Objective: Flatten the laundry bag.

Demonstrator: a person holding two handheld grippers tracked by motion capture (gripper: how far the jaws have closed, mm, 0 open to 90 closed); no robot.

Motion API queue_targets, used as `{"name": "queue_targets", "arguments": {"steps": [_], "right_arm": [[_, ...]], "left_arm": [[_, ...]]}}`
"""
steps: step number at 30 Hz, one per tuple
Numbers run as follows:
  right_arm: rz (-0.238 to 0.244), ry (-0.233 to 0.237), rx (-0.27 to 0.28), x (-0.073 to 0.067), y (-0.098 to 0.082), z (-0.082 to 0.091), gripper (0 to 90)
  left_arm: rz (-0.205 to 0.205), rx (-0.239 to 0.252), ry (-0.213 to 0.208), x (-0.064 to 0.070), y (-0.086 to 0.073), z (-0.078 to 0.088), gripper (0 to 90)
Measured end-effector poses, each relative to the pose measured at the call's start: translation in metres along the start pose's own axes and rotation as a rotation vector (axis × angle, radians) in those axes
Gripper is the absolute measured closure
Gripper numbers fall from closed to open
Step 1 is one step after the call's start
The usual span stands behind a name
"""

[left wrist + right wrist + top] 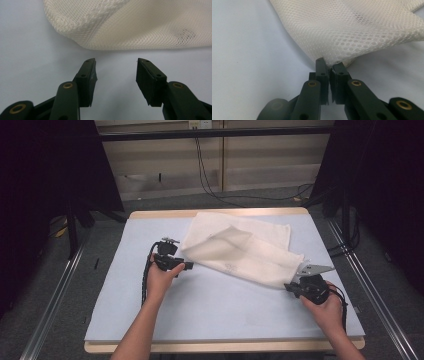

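**Mesh cloth: right jaws clamped, left jaws apart**

White mesh cloth (240, 251) spread and partly folded across far half of pale blue surface (210, 305); one rolled fold at near-left, one corner drawn toward near-right.

Right gripper (294, 288): jaws together, clamped on a corner of the cloth; in right gripper view, pinched mesh (352, 32) bunched right at the tips (329, 65) and fanning away beyond them, up and to the right; bare surface (249, 50) to the left of the jaws.

Left gripper (189, 265): jaws apart, nothing between them; no earlier look to compare. In left gripper view, rounded folded edge of cloth (125, 27) just beyond the tips (116, 61), apart from both pads; only pale surface (27, 65) showing in the gap and on either side.

Seen from above: left gripper just beside the cloth's near-left fold, pointing toward it; right gripper at the opposite, near-right corner; cloth stretched on a diagonal between the two; both grippers low over the surface, each in one hand.
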State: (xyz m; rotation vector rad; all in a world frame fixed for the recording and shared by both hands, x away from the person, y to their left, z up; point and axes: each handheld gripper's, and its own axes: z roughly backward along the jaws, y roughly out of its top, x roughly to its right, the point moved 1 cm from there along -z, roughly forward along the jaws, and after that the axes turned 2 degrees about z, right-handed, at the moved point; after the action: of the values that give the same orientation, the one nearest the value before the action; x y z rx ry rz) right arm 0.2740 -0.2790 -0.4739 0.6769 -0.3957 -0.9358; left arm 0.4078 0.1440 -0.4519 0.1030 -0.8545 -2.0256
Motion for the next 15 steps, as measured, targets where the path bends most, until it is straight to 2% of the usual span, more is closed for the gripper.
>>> {"name": "queue_targets", "arguments": {"steps": [5, 9, 13, 14, 15], "right_arm": [[0.012, 0.007, 0.005, 0.001, 0.0, -0.001, 85.1], [0.009, 0.007, 0.004, 0.001, -0.001, -0.001, 85.1], [0.006, 0.008, 0.005, 0.001, 0.0, -0.001, 85.0], [0.003, 0.009, 0.004, 0.001, -0.001, -0.001, 84.9], [0.003, 0.009, 0.004, 0.001, -0.001, -0.001, 84.9]], "left_arm": [[-0.002, 0.006, -0.002, 0.003, 0.002, 0.002, 47.8], [-0.018, 0.014, 0.013, 0.006, 0.01, 0.005, 44.2], [-0.025, 0.039, 0.03, 0.01, 0.018, 0.007, 36.6], [-0.072, 0.039, 0.041, 0.011, 0.024, 0.011, 34.4], [-0.072, 0.039, 0.041, 0.011, 0.024, 0.011, 32.6]]}}
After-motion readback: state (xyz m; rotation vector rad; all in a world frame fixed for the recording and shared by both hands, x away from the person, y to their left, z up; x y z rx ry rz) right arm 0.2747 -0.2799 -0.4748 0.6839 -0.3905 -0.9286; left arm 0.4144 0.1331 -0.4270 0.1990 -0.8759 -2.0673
